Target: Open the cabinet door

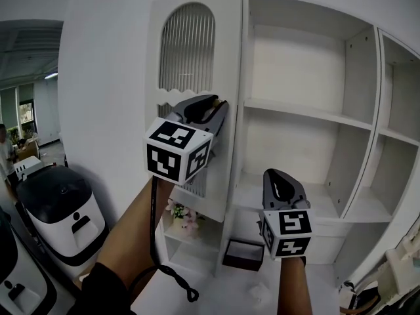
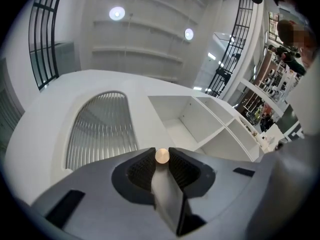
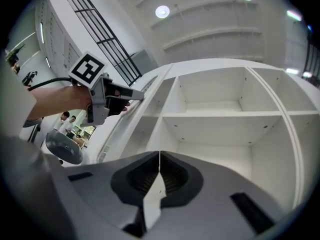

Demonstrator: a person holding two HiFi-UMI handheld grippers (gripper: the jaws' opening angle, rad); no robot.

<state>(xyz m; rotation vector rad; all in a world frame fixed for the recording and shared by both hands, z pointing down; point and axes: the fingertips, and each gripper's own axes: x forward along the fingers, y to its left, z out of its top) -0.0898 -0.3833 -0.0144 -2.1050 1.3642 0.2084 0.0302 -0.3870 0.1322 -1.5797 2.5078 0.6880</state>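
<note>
The white cabinet door (image 1: 187, 51), with an arched ribbed-glass panel, stands swung out to the left of the open shelves (image 1: 308, 110). My left gripper (image 1: 220, 107) is raised at the door's free edge. In the left gripper view its jaws (image 2: 161, 159) are shut on the small round brass knob (image 2: 162, 155), with the door panel (image 2: 100, 124) beyond. My right gripper (image 1: 279, 174) hangs lower, in front of the shelves. Its jaws (image 3: 159, 153) are shut with nothing between them. The right gripper view also shows the left gripper (image 3: 135, 96) at the door's edge.
A white and black appliance (image 1: 59, 215) stands on the floor at lower left. Pink flowers (image 1: 182, 214) sit on a low shelf under the door, and a dark open box (image 1: 243, 253) lies below the shelves. A black cable (image 1: 172, 274) dangles from my left arm.
</note>
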